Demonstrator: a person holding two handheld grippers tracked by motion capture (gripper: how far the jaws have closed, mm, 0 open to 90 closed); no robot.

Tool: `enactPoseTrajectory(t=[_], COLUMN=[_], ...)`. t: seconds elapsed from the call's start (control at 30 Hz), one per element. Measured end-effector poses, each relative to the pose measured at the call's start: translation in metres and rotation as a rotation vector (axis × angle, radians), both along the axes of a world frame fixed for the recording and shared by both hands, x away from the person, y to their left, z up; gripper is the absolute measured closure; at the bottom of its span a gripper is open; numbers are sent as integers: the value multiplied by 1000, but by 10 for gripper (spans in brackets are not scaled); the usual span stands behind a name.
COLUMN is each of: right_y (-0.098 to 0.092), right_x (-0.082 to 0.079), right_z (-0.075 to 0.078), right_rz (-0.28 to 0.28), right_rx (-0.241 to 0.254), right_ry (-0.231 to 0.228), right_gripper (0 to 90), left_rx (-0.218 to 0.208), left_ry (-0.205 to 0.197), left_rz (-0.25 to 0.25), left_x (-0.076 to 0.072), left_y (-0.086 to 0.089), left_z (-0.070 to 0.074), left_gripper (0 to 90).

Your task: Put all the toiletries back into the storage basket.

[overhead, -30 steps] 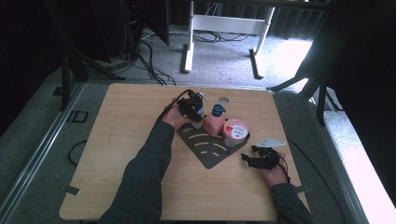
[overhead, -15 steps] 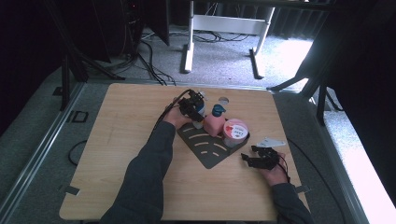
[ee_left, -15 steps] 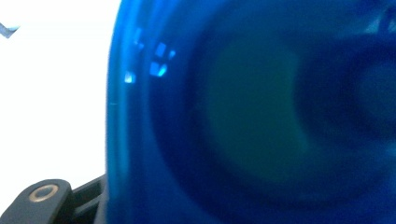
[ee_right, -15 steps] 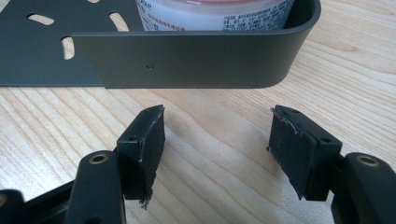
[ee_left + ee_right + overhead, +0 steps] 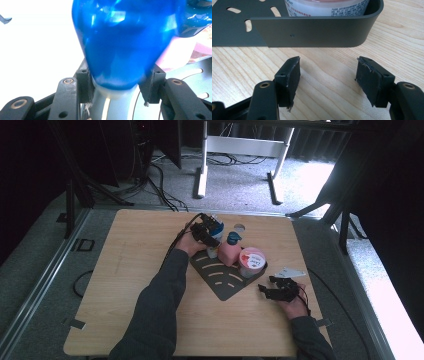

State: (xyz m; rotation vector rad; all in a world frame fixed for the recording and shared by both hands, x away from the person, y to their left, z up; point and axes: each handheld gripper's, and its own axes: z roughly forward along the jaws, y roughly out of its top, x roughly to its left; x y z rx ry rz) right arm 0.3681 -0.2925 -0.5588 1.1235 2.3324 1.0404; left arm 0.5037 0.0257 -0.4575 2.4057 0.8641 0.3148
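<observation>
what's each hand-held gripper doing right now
Left hand-held gripper: around the blue bottle, jaws just easing open.
Right hand-held gripper: open, holding nothing.

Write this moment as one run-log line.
left tool: jaws just opening around blue bottle | right tool: open, empty, near tray | cup: on tray

A fixed camera looks down over the pale wooden counter (image 5: 125, 270); both gripper cameras sit close, sharing the dark slotted metal tray (image 5: 225, 280).

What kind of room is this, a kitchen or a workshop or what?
Probably a lab or recording studio, not a kitchen: a lone wooden table on grey carpet, cables trailing across the floor, and dark stands around it.
</observation>
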Motion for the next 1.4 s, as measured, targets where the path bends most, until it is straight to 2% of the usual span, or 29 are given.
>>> enactPoseTrajectory(t=[0.77, 1.0, 1.23, 1.33, 1.4], right_y=[0, 0, 0, 0, 0], right_x=[0, 0, 0, 0, 0], right_z=[0, 0, 0, 0, 0], right_rz=[3, 2, 2, 1, 1], right_rx=[-4, -3, -4, -4, -4], right_ry=[-2, -1, -2, -2, -2], right_gripper=[356, 355, 355, 355, 355], left_rx=[5, 27, 1, -31, -48], left_ry=[18, 74, 64, 39, -3], left_rz=[0, 5, 36, 55, 86], left_x=[-6, -10, -19, -24, -28], left_y=[4, 12, 27, 36, 42], left_z=[-6, -11, -14, -12, -9], left_gripper=[512, 471, 465, 480, 491])
